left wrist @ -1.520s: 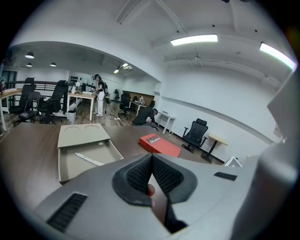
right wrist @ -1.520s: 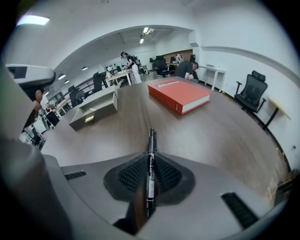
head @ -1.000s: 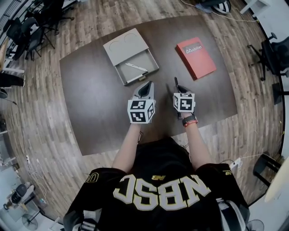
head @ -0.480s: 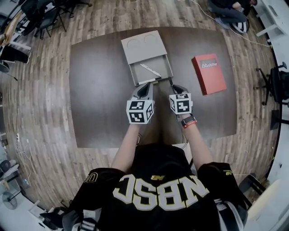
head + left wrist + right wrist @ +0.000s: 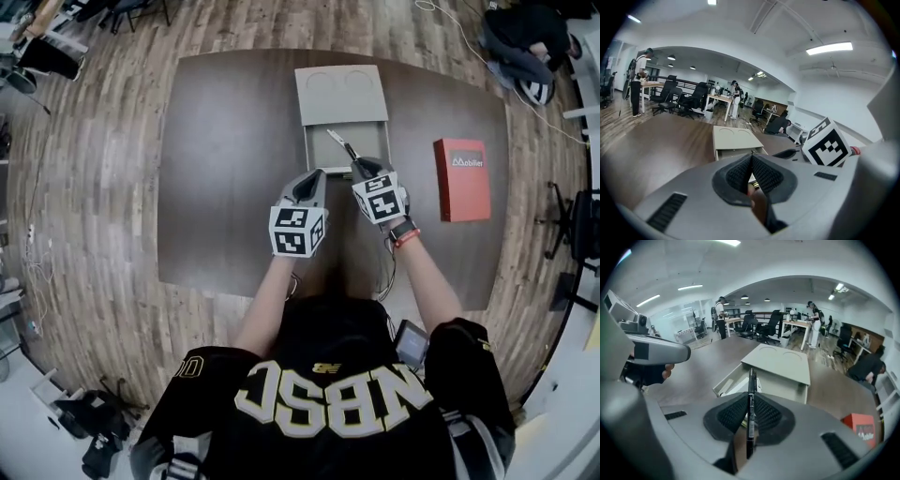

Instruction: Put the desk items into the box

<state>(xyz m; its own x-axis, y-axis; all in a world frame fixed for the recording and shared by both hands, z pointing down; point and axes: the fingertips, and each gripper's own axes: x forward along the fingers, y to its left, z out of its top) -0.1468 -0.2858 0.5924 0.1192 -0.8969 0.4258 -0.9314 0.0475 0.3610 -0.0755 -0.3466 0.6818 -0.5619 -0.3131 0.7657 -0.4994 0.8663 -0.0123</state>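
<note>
Box, flat grey-beige rectangular, matte, w/ lid slid back (image 5: 340, 94): sits on the dark brown wood-grain surface (image 5: 225, 187), open tray half toward the person. Slim white pen (image 5: 334, 137) lies slantwise inside the tray.

Left of the box's near edge, just short of it: left gripper (image 5: 307, 185), grey plastic w/ ribbed black pads. Fingers pressed together, nothing between them, so it's idle.

At the box's near edge, by the tray: right gripper (image 5: 751, 414). Fingers clamped on a slim black pen (image 5: 751, 397), glossy hard barrel w/ a pale label band. Pen's long axis runs straight along the fingers, pointing fwd. Its front end sticks out past the pads and looks to be over the tray; rest of the barrel is on the person's side of the box wall. That's the relation that counts: tray is dead ahead & below the tip, right hand is the nearer one. My read is a short push fwd, dip, then let go. Round smooth barrel may roll, but the tray walls should stop it.

Right of the box, well apart: red rectangular book (image 5: 461, 178), matte cover w/ white print, lying flat, not yet packed.
</note>
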